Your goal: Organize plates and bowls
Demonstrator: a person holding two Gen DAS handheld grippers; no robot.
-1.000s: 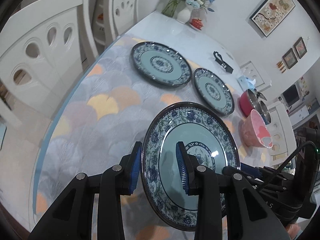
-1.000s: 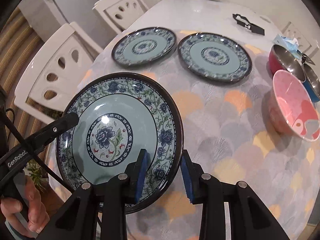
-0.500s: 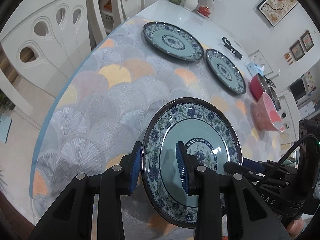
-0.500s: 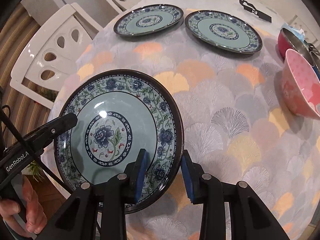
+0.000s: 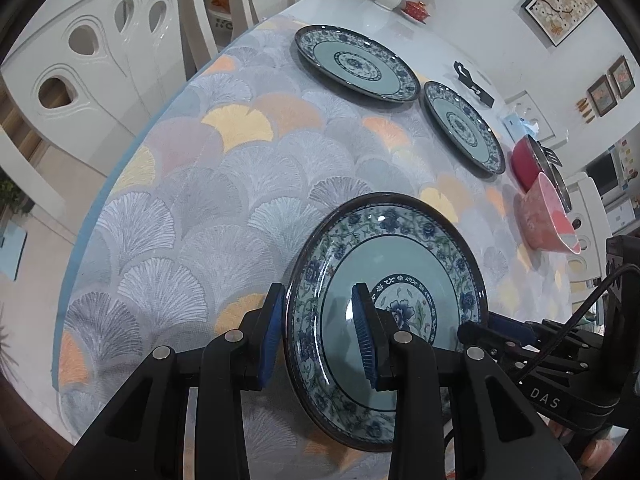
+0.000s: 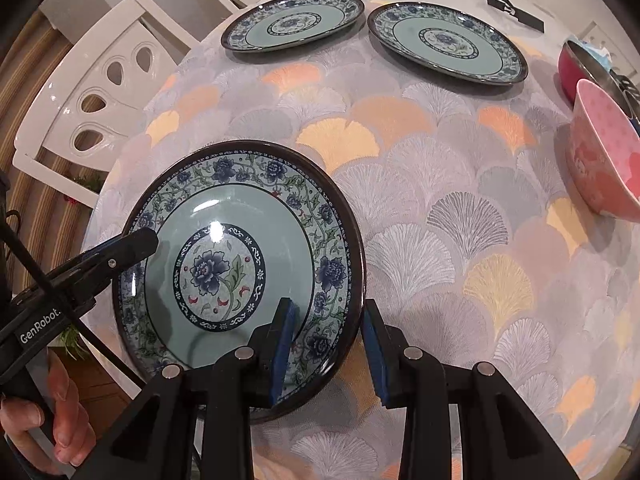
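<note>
Between two black tools at the near edge of a cloth-covered bench (image 6: pixel 460 208), a blue-flowered plate (image 6: pixel 224 248) is gripped from both sides. The right tool (image 6: pixel 326 346) clamps its blue pads over the plate's near right rim, one pad on the glazed face, the other behind the dark edge. Across the dish, the left tool (image 5: pixel 320 336) bites the opposite rim the same way, so the plate lies between the pair, tilted as seen from the left wrist; whether its underside touches the cloth cannot be told. A person's hand (image 6: pixel 52 412) shows at the lower left of the right-wrist view, wrapped round the left tool's handle.

Beyond the tools' tips, bare cloth printed with grey, peach and yellow fans runs up the bench. To the right of the right tool, well apart from the held plate, a pink bowl (image 6: pixel 604 156) stands, with a red bowl (image 6: pixel 580 64) just behind it. Farther ahead two matching plates lie flat side by side, the left plate (image 6: pixel 296 20) and the right plate (image 6: pixel 448 44). Past them a black object (image 6: pixel 510 8) rests on the white bench top. White chairs (image 6: pixel 100 92) flank the bench's left side.
</note>
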